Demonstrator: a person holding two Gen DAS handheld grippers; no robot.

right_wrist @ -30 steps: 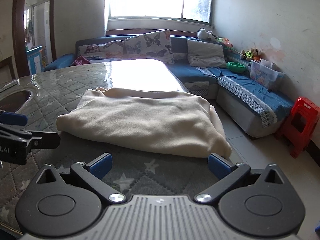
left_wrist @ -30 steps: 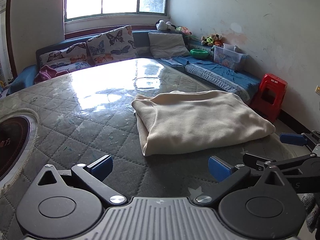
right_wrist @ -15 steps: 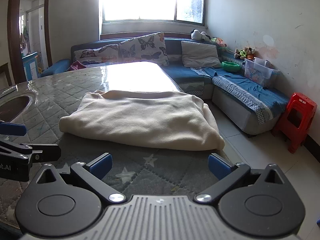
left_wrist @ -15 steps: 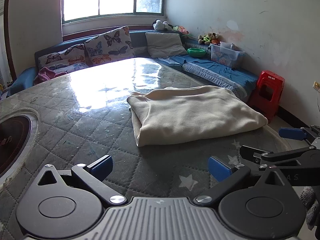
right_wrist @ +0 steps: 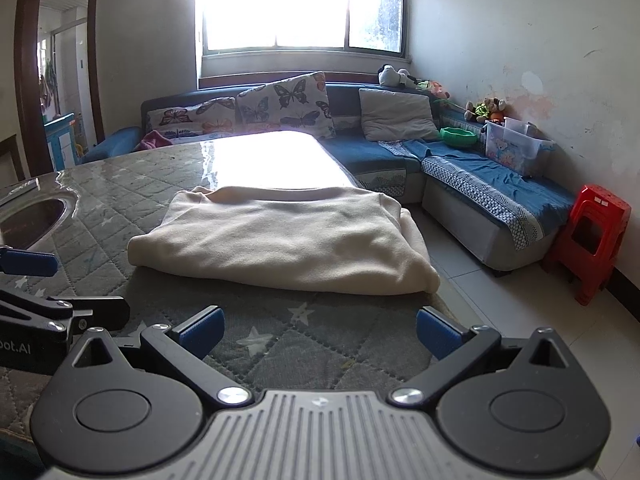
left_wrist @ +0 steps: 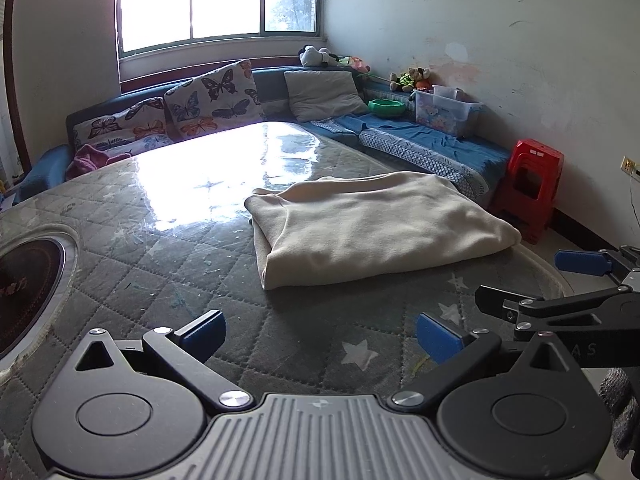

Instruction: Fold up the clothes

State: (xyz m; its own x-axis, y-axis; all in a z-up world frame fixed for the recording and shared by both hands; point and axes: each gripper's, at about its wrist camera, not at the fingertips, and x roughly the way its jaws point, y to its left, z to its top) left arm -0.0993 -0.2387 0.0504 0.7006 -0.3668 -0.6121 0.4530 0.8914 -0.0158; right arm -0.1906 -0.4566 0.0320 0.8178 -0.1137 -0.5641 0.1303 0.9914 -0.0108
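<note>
— What has changed just now?

— Both tools have drawn back from the cream fleece garment point(left_wrist: 372, 228). A second ago they were close over it; now there is more bare surface between them and the cloth. The left tool point(left_wrist: 320, 332) has its blue-padded fingers spread wide and holds nothing. The right tool point(right_wrist: 318, 326) is the same, wide open and empty.

— And the garment, where is it?

— It lies folded in a thick flat rectangle on the grey quilted surface under glass point(left_wrist: 168, 264), toward the right edge, with one corner just reaching that edge point(right_wrist: 428, 280). Nothing touches it.

— So the folding is finished?

— I think so, for this piece. The layers look even and the tools let it be. I would guess the next thing is to bring another piece, or to move this one aside, but I see no other clothes on the surface.

— Are there any containers?

— Yes, on the blue corner sofa point(right_wrist: 500, 184) stands a clear plastic box with cartoon pictures point(right_wrist: 516, 148); what is inside I cannot tell. Beside it is a green bowl point(right_wrist: 458, 136), which seems empty. There is also a round dark inset point(left_wrist: 24, 280) at the left edge of the surface.
</note>
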